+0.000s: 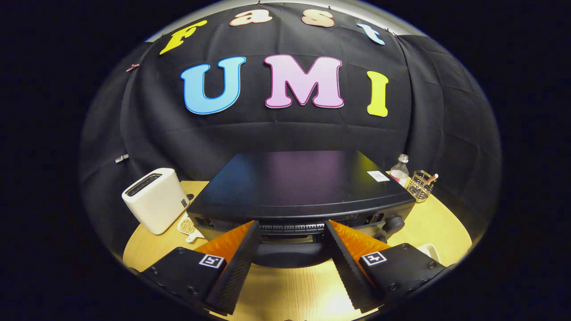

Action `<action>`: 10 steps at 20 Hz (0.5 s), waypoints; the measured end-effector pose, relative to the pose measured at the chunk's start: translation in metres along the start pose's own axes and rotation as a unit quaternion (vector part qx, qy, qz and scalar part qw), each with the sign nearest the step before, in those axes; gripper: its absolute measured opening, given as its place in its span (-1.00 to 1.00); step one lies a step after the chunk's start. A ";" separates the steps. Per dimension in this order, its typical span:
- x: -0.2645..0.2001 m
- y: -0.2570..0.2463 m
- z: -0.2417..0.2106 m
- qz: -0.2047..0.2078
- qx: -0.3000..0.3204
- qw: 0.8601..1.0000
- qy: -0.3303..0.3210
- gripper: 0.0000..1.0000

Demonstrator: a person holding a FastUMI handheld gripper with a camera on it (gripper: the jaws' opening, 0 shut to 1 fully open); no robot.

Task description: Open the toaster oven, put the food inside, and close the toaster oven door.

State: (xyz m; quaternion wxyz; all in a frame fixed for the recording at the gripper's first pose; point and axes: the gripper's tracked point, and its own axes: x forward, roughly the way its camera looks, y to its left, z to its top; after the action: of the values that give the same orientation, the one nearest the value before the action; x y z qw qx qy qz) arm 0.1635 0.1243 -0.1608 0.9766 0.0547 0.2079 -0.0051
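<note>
Gripper point(292, 229) jaws spread wide, holding nothing, at the black toaster oven's point(299, 187) front; white plastic toaster point(156, 200) at ten o'clock.

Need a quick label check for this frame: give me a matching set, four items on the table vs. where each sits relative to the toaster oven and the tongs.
Things:
1. white toaster
2. clear bottle
3. gold wire holder
4. dark oven handle

Places:
A. between the open fingers of the tongs, just ahead
B. beside the toaster oven, on the side of its knob, against the booth wall
C. on the wood table across the oven from the bottle
D. just outside the bottle, further from the oven

Pairs: 1-C, 2-B, 3-D, 4-A
</note>
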 end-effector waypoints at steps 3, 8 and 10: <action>-0.019 -0.003 -0.018 -0.001 0.003 1.000 0.011 0.91; -0.050 -0.007 -0.057 0.015 -0.023 0.999 0.028 0.88; -0.056 -0.007 -0.070 0.022 -0.026 0.999 0.034 0.88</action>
State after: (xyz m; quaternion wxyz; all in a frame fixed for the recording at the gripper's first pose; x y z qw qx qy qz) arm 0.0832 0.1239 -0.2022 0.9698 0.0335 0.2403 0.0233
